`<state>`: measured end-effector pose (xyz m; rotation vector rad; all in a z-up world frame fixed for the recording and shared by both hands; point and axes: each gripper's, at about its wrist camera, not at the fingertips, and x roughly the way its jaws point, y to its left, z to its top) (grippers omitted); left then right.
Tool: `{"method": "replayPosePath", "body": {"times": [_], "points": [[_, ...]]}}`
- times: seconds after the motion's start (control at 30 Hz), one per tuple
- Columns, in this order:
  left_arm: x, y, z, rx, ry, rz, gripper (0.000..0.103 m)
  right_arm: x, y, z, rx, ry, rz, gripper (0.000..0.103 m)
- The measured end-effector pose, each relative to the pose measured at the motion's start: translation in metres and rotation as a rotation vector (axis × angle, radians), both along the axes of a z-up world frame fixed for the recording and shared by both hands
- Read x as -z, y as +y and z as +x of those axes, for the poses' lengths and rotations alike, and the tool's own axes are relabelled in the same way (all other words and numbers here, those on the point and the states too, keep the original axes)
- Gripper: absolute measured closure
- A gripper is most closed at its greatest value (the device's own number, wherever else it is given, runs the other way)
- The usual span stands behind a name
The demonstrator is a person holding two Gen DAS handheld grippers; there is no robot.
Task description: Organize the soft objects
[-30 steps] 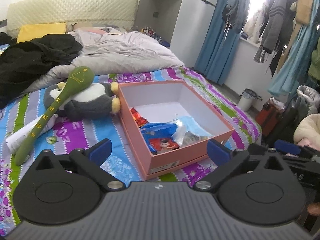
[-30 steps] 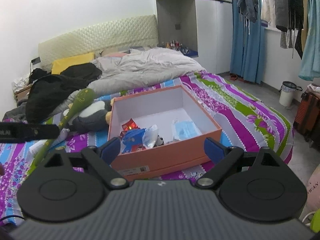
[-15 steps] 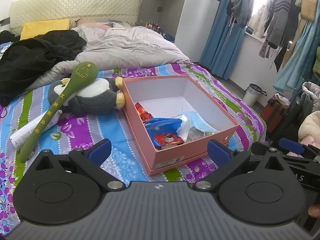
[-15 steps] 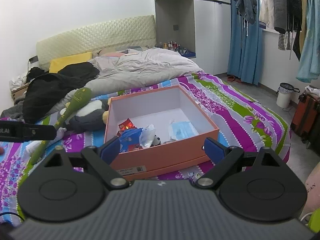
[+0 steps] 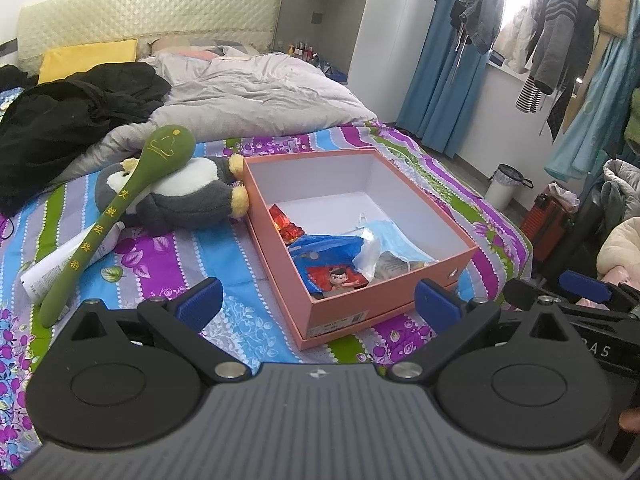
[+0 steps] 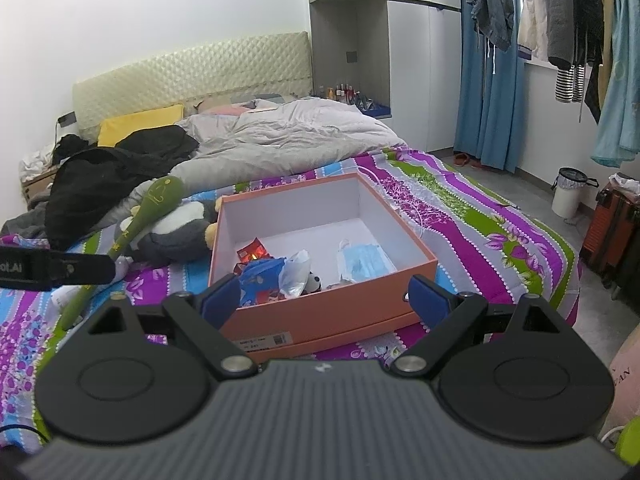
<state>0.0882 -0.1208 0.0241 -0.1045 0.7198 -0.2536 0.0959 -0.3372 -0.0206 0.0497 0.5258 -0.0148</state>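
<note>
Left tool (image 5: 318, 304) spread wide, nothing between the blue pads (image 5: 200, 298), hovering over the near edge of the bed (image 5: 168, 264); right tool (image 6: 324, 300) likewise spread and empty, just before the near wall of the pink box (image 6: 332, 308). Beyond both, open box on the striped sheet, holding a blue face mask (image 6: 366, 262) and snack packets (image 5: 334, 276) (crowded into the near half). Against the box's left wall, plush penguin (image 5: 188, 200) on its side, green plush spoon (image 5: 120, 208) across it, white tube (image 5: 64, 268) underneath the handle.
</note>
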Motion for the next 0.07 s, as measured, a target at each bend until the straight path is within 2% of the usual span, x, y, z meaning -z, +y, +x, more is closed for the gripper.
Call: {"method": "replayPosePath", "body": {"times": [0.07], "points": [[0.0001, 0.0002, -0.0001, 0.001, -0.001, 0.002, 0.0, -0.0001, -0.0002, 0.0, -0.001, 0.002, -0.001, 0.011]]}}
